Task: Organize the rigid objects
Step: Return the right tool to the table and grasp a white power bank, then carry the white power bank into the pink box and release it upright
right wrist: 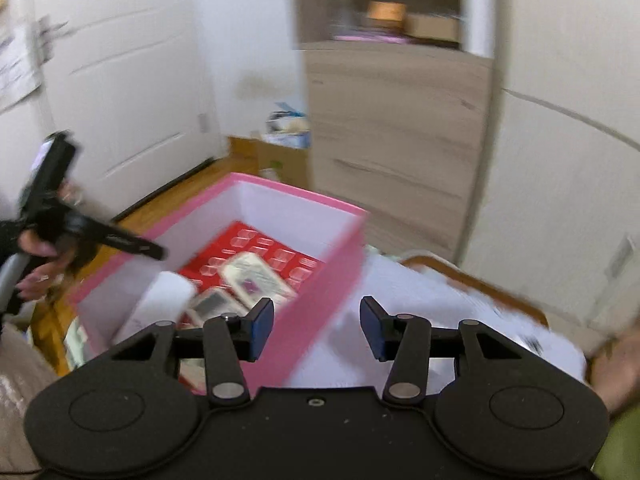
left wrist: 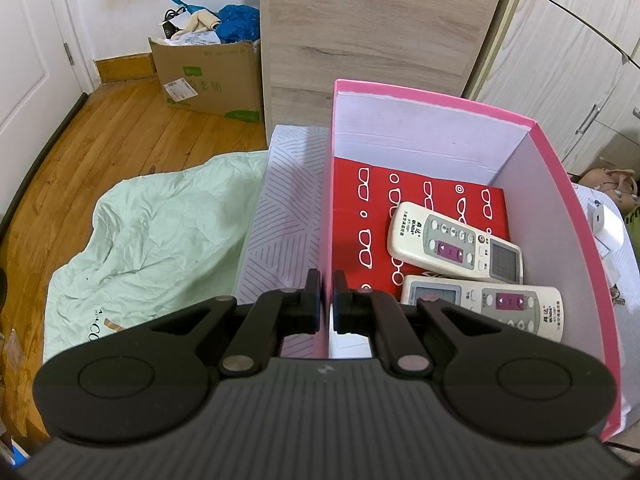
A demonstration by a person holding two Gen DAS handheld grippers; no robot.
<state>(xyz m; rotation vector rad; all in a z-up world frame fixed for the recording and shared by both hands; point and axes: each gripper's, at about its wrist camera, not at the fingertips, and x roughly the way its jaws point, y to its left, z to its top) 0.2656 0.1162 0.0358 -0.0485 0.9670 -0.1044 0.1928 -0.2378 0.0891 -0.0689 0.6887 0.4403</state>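
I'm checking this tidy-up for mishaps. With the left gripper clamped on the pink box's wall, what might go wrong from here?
1. The left gripper pinches only one thin wall of the pink box; a tug could tip it and slide the two remotes.
2. The right gripper, open and empty, is close to the box's near wall and may knock it.

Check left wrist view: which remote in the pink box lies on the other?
The upper remote, display toward the right wall; it overlaps the lower remote nearest the camera, inside the pink box.
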